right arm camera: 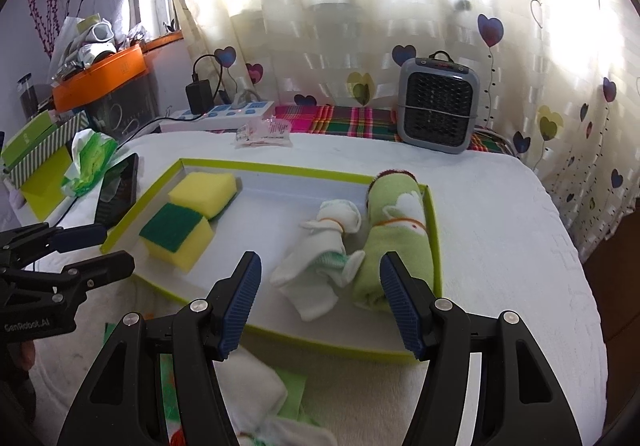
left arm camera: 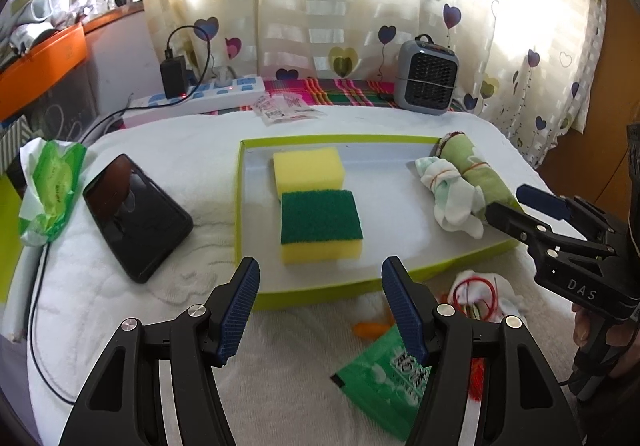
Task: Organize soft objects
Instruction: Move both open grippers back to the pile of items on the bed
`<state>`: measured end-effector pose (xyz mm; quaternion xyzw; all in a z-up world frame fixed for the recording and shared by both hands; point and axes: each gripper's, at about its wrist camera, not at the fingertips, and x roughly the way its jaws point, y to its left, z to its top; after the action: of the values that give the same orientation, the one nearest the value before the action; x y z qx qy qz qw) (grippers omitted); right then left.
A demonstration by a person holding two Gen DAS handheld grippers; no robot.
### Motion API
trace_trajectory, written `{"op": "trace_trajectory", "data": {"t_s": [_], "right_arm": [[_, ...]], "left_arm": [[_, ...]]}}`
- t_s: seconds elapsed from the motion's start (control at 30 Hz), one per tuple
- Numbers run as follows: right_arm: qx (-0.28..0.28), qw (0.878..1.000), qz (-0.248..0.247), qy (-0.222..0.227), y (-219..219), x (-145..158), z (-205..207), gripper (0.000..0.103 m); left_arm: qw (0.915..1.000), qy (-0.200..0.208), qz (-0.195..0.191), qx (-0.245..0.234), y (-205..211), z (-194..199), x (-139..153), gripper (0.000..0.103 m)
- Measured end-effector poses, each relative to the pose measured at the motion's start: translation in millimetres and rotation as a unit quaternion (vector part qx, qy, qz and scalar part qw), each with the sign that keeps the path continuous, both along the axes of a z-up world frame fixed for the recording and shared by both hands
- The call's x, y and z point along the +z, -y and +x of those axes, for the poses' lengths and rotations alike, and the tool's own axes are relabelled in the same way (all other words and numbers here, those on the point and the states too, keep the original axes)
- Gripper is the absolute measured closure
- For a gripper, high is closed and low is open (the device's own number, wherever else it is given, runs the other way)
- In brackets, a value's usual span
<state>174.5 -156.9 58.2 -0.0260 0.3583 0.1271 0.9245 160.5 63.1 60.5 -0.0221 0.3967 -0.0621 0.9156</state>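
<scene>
A shallow green-rimmed tray [left arm camera: 248,149] [right arm camera: 280,167] lies on a white towel. In it are two yellow sponges, the near sponge [left arm camera: 320,226] [right arm camera: 176,232] green side up, the far sponge [left arm camera: 308,165] [right arm camera: 204,187] behind it. At the tray's right lie a white sock bundle [left arm camera: 448,193] [right arm camera: 320,262] and a rolled green towel [left arm camera: 476,165] [right arm camera: 394,238]. My left gripper [left arm camera: 320,310] is open and empty over the tray's near rim. My right gripper [right arm camera: 320,306] [left arm camera: 516,205] is open and empty just before the white bundle and green roll.
A black phone [left arm camera: 136,213] and a green tissue pack [left arm camera: 52,185] lie left of the tray. In front of it lie a white cloth with a red band [left arm camera: 480,290], a green packet [left arm camera: 380,378] and white cloths [right arm camera: 256,390]. A grey heater [left arm camera: 428,77] and a power strip [left arm camera: 208,93] stand behind.
</scene>
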Motion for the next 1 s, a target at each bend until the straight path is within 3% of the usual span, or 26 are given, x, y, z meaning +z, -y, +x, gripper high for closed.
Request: {"op": "trace_trajectory", "data": {"t_s": [0.37, 0.57, 1.0], "right_arm": [[-0.024, 0.999, 0.033, -0.007, 21, -1, -49, 0.04], [-0.035, 0.998, 0.044, -0.016, 25, -6, -65, 0.04], [-0.013, 0.998, 0.056, -0.022, 13, -12, -84, 0.04]], "left_arm": [[0.9996, -0.004, -0.025, -0.014, -9, -27, -5, 0.04], [0.9997, -0.006, -0.019, -0.013, -10, -35, -12, 0.04], [0.9986, -0.018, -0.046, -0.019, -19, -49, -23, 0.04]]}}
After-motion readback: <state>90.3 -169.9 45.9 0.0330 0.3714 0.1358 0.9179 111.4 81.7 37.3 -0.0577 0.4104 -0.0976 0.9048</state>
